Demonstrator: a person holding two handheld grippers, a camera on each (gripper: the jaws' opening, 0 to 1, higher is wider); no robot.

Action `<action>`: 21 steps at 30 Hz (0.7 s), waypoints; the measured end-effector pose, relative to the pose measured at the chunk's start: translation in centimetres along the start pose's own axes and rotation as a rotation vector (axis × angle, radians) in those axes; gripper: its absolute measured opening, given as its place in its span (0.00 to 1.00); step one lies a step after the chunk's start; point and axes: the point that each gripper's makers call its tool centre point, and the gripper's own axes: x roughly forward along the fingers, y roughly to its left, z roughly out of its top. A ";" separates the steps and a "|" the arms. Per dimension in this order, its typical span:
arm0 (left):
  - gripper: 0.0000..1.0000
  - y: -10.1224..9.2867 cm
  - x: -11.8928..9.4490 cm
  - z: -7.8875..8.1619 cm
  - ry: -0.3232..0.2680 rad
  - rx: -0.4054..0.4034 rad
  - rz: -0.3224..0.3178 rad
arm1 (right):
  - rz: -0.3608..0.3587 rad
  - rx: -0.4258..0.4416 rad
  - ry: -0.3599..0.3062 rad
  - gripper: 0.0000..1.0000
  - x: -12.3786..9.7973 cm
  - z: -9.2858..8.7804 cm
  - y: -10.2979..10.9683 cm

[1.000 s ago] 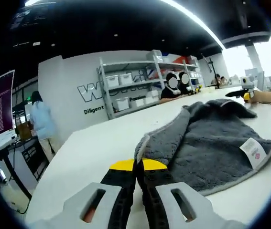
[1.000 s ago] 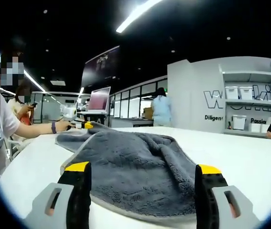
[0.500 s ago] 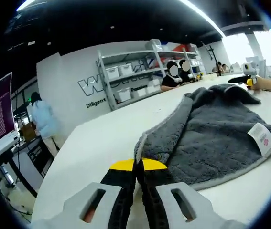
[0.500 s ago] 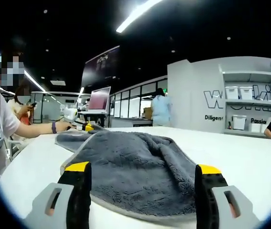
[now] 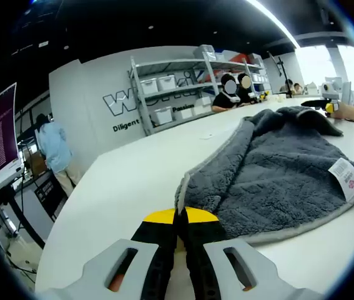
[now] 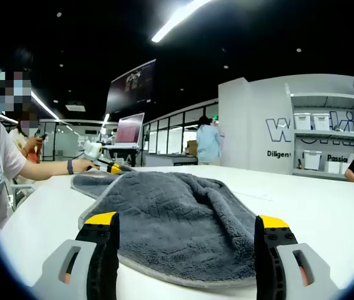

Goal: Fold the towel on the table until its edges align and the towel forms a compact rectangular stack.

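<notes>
Towel (image 6: 170,225) on white table (image 5: 133,181)

- One grey towel (image 5: 276,181)
- One white table (image 5: 133,181)
- One shelving rack (image 5: 183,87)
- Two grippers: left gripper (image 5: 180,219), right gripper (image 6: 186,228)

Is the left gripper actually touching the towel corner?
Touching: in the left gripper view the left gripper is closed on the towel corner.
</notes>
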 end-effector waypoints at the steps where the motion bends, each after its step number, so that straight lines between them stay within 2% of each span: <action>1: 0.03 0.0 0.0 0.0 0.000 -0.002 -0.001 | 0.000 0.001 -0.002 0.91 0.0 0.0 0.0; 21: 0.04 -0.4 -0.2 -0.7 0.019 -0.036 -0.006 | -0.003 -0.001 0.004 0.90 0.0 -0.1 -0.1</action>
